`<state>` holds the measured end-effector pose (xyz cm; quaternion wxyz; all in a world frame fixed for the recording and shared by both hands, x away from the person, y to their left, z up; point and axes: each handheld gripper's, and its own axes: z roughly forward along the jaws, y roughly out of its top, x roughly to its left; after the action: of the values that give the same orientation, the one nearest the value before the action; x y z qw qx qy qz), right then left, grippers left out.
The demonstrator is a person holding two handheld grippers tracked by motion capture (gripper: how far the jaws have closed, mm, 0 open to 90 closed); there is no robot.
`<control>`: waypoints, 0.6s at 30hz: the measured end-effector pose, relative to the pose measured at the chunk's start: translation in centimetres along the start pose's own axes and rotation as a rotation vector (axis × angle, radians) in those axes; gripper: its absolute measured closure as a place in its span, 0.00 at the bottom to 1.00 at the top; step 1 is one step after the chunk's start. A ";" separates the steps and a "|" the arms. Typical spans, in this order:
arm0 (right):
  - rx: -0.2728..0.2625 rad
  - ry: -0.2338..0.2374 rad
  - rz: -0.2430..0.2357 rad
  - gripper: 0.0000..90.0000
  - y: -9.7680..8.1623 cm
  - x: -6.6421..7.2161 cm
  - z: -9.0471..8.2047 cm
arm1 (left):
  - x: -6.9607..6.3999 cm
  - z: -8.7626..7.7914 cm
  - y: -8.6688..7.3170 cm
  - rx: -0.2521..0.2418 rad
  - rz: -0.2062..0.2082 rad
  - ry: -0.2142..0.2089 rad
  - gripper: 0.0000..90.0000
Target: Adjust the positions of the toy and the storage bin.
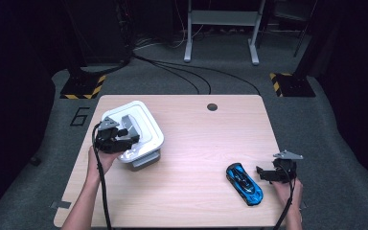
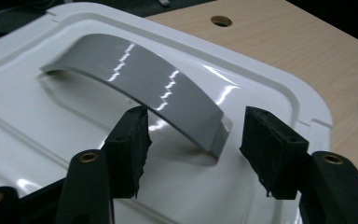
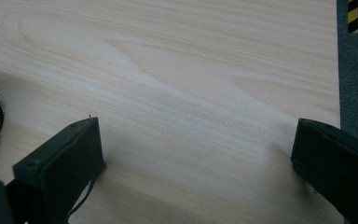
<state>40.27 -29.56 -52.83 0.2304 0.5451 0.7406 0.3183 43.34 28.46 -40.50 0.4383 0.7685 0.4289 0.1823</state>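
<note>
While the left claw (image 1: 127,136) reaches over the white lidded box (image 1: 146,127), the right claw (image 1: 263,173) rests low.

Left claw's pads flank the grey lid handle (image 2: 158,93), clenched about it, near the tabletop's (image 1: 201,143) left edge. Bare wood lies between; the right claw, released, sits just beside the blue toy car (image 1: 244,183).

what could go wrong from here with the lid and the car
1. The left gripper has the handle at its near end, not the middle, so the lid may tilt or slip when lifted.
2. If the lid sticks, the whole box may come up or slide.
3. The open right gripper sits close beside the car and could nudge it into rolling.
</note>
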 end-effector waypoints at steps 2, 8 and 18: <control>0.002 0.003 -0.005 0.01 0.0 0.0 0.0 | -0.5 0.3 0.1 0.007 0.008 0.004 0.48; 0.004 0.007 -0.011 0.01 0.0 -0.1 -0.1 | -1.3 0.6 0.1 -0.010 -0.008 0.013 0.52; 0.001 0.002 -0.004 0.01 0.0 0.0 0.0 | -3.7 1.5 0.5 -0.008 -0.001 0.050 0.52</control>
<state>40.25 -29.59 -52.83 0.2299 0.5434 0.7422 0.3178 42.50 24.53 -40.61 0.4307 0.7617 0.4395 0.2030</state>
